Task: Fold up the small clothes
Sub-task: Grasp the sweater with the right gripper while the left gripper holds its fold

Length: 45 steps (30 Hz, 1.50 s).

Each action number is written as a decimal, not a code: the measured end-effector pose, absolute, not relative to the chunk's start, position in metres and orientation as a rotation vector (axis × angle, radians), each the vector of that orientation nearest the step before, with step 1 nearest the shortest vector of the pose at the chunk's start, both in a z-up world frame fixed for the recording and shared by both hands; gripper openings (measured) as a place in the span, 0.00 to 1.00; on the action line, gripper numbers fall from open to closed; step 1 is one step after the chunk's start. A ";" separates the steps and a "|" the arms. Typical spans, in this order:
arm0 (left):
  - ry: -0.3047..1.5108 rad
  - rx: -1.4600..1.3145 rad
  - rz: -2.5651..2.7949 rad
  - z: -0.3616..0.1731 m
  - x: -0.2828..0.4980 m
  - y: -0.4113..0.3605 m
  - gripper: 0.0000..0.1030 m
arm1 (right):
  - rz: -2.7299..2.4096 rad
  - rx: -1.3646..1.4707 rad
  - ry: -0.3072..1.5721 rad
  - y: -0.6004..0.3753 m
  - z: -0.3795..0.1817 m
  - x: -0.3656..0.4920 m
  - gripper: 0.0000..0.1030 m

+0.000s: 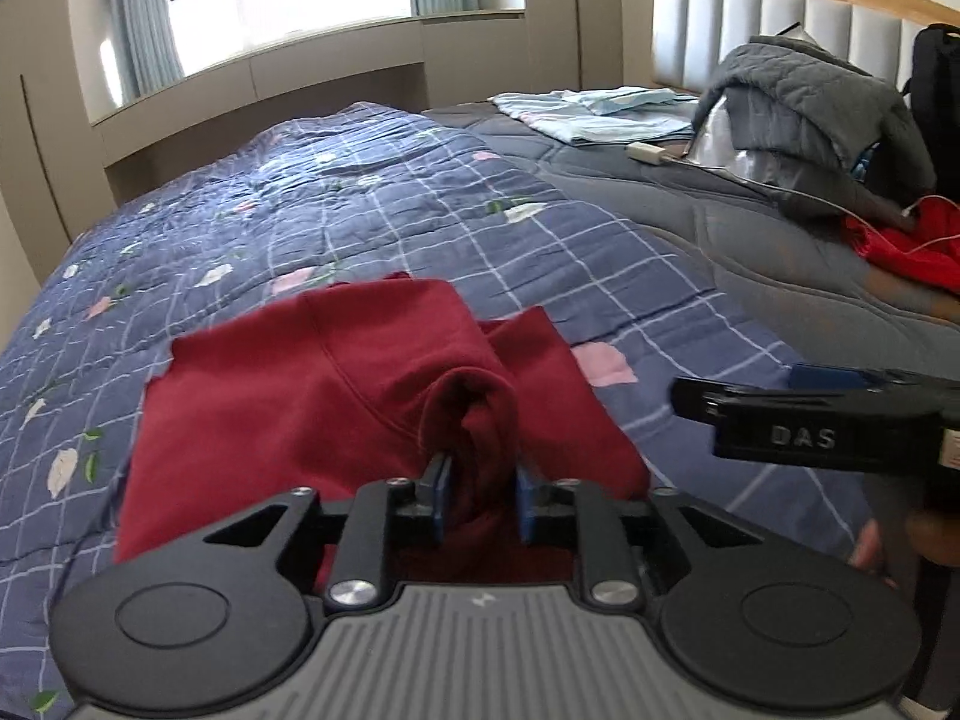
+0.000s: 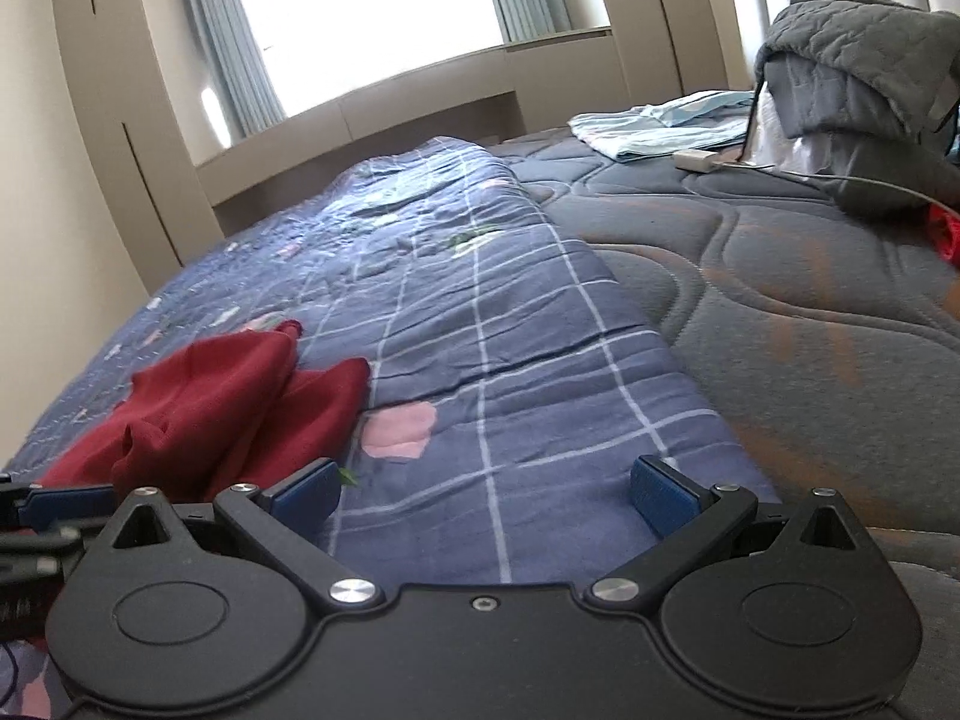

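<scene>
A dark red garment (image 1: 312, 396) lies partly folded on the blue checked quilt (image 1: 360, 210). In the right wrist view the garment (image 2: 228, 408) sits low at the left. My left gripper (image 1: 483, 498) is over its near edge. A raised fold of the red cloth stands between the blue pads (image 1: 441, 501), and a dark gap shows beside the left pad, so the jaws look open. My right gripper (image 2: 486, 495) hangs wide open over bare quilt to the right of the garment, with nothing between its fingers. It also shows side-on as the right gripper (image 1: 810, 426).
A grey quilted jacket (image 1: 810, 96) is heaped by the padded headboard (image 1: 780, 6). Folded light blue clothes (image 1: 600, 111) lie at the far end of the bed. A white charger (image 1: 645, 153) with its cable and a bright red cloth (image 1: 906, 246) are at the right. Grey mattress (image 2: 780, 312) borders the quilt.
</scene>
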State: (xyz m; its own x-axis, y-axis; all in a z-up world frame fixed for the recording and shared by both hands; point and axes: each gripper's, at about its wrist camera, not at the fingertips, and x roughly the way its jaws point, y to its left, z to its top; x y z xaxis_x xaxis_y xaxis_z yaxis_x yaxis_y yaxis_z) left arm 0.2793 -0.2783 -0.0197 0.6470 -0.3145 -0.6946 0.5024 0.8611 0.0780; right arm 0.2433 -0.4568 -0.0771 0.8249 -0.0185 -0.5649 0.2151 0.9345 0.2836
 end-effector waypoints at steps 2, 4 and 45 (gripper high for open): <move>0.722 0.273 -0.488 -0.019 0.277 -0.278 0.43 | -0.093 0.373 0.562 -0.458 -0.075 0.245 1.00; 0.708 0.298 -0.485 -0.019 0.272 -0.279 0.43 | -0.032 0.413 0.530 -0.461 -0.071 0.251 1.00; 0.573 0.446 -0.478 -0.031 0.215 -0.260 0.10 | 0.265 0.588 0.597 -0.448 -0.082 0.282 0.06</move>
State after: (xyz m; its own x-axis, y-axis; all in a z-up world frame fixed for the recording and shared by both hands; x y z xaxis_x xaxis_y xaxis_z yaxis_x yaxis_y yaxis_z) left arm 0.2151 -0.2603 -0.0307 0.7387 -0.2998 -0.6037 0.5398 0.7995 0.2635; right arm 0.2818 -0.4483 -0.0822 0.8002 0.3963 -0.4502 -0.0675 0.8054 0.5889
